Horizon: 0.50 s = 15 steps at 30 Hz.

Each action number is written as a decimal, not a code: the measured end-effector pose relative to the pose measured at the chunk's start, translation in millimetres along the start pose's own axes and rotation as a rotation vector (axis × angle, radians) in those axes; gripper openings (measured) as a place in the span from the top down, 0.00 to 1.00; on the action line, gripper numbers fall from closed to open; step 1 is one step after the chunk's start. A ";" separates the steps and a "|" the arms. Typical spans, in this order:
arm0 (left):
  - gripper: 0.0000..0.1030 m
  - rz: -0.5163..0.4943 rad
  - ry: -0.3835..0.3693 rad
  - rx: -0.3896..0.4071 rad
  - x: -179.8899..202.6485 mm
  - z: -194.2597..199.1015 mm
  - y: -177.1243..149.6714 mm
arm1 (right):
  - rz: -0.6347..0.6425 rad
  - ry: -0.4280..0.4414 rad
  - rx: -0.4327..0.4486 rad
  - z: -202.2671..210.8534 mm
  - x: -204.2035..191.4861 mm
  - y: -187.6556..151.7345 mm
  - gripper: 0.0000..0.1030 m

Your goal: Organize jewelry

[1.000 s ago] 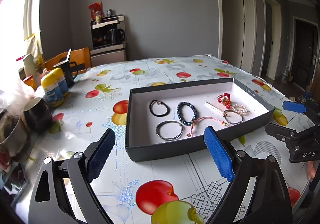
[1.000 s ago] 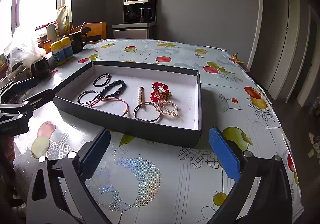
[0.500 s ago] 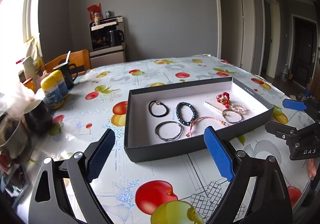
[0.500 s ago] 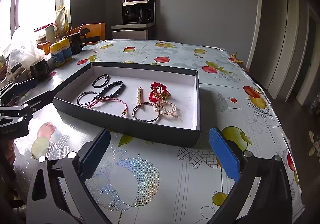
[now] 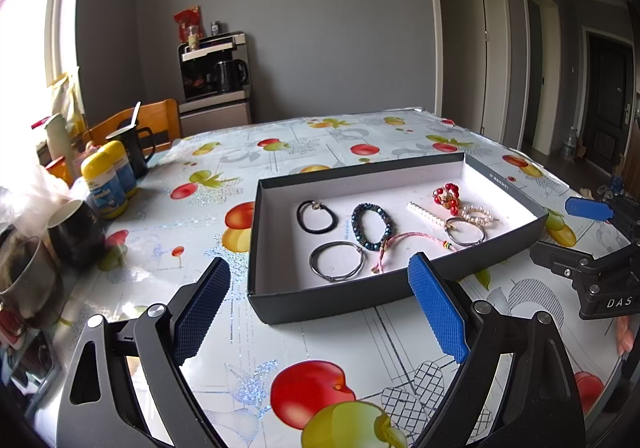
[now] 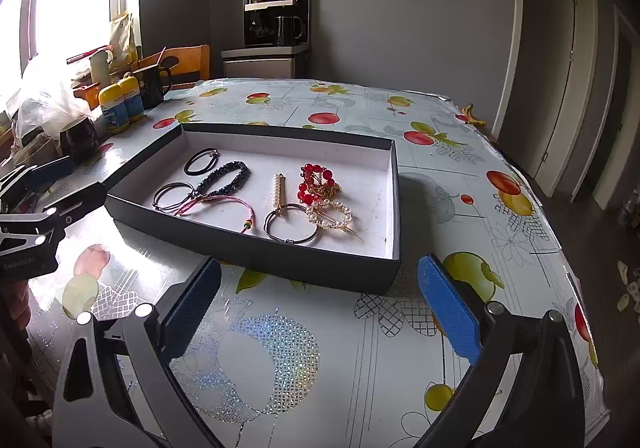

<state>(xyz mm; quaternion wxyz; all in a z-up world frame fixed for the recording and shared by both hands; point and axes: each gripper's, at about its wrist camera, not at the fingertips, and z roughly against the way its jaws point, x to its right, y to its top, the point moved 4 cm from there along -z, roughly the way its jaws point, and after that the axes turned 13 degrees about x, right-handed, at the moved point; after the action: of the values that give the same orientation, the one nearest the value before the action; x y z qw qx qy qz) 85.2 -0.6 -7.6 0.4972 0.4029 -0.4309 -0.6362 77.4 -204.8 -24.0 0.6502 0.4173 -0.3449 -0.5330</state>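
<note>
cardboard tray (image 5: pixel 360 304) (shallow, rectangular) | beaded bracelet (image 5: pixel 372 226) inside | both grippers' ribbed fingers (image 5: pixel 438 310) spread, empty

Left gripper (image 5: pixel 318 306) drifted slightly right; tray (image 5: pixel 360 298) sits slightly further left in view.

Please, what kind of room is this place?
Probably a home dining room or kitchen corner: a table with a fruit-print cloth, a coffee machine on a small cabinet, and a wooden chair.

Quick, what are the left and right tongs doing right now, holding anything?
Left tongs: open, holding nothing, short of the shallow black cardboard box.
Right tongs: open, holding nothing, above the fruit-print tablecloth.
</note>
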 end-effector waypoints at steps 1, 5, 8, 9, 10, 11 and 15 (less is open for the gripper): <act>0.10 0.000 0.000 0.000 0.0 0.0 0.0 | 0.000 0.000 -0.001 0.0 0.0 0.0 0.06; 0.10 0.000 0.001 0.000 0.1 0.0 0.0 | -0.001 -0.001 -0.001 0.1 0.0 -0.7 0.05; 0.10 -0.001 0.001 -0.001 0.3 -0.1 0.0 | -0.001 0.000 -0.002 -0.1 0.1 -0.7 0.05; 0.10 -0.001 0.002 -0.001 0.2 -0.1 0.0 | -0.001 0.000 -0.003 0.0 0.1 -0.8 0.06; 0.10 -0.001 0.001 -0.001 0.2 -0.1 0.0 | -0.001 0.000 -0.003 -0.1 0.0 -0.8 0.05; 0.10 -0.001 0.001 0.000 0.2 0.0 0.1 | -0.001 0.000 -0.003 0.0 0.0 -0.8 0.05; 0.10 -0.001 0.003 -0.001 0.2 -0.2 0.0 | -0.002 -0.001 -0.005 0.3 0.3 -1.3 0.06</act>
<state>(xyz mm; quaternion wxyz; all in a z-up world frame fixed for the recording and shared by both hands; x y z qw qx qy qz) 85.4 -0.8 -7.7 0.4976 0.4038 -0.4296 -0.6362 76.7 -205.3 -25.0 0.6505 0.4159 -0.3436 -0.5346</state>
